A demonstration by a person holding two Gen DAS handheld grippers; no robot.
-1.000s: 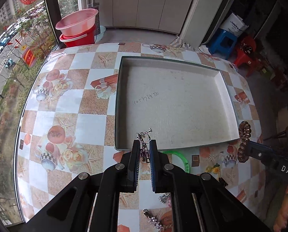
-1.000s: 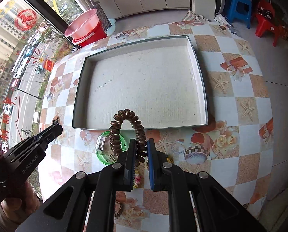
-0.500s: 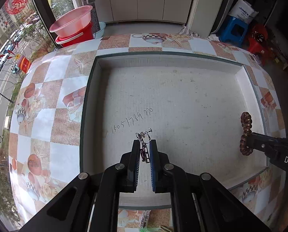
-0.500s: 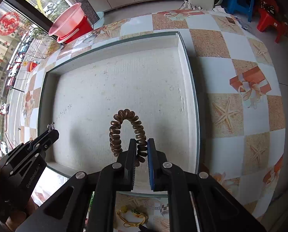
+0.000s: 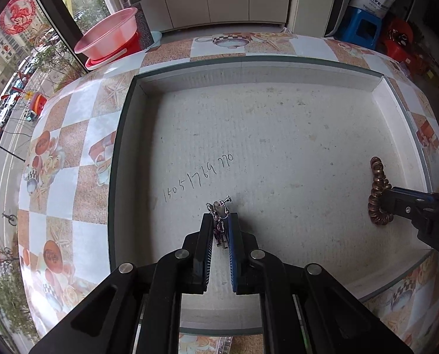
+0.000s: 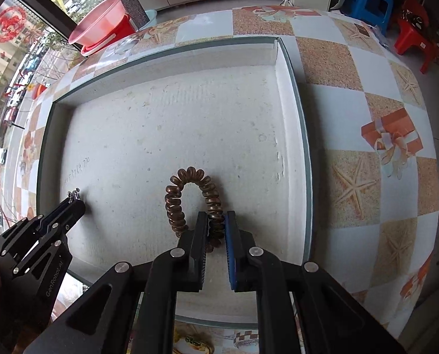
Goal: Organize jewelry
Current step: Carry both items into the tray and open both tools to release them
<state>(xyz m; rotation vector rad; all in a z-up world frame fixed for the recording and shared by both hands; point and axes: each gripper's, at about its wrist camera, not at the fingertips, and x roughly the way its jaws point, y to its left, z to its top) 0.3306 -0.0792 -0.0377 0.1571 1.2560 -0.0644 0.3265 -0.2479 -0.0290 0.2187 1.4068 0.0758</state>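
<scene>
Shallow rectangular tray [image 5: 278,70], grey-rimmed with a speckled off-white floor bearing handwritten digits [image 5: 198,177], resting on a checkered starfish-print tablecloth [image 6: 352,94]. Both grippers point steeply down over the tray floor. Left gripper [image 5: 220,221]: pads clamped on a small silver clip earring [image 5: 219,208] with a dangling chain. Right gripper [image 6: 216,221]: jaws beginning to open, one side of a brown spiral-coil hair tie [image 6: 190,194] between the pads, its loop arching forward.
</scene>
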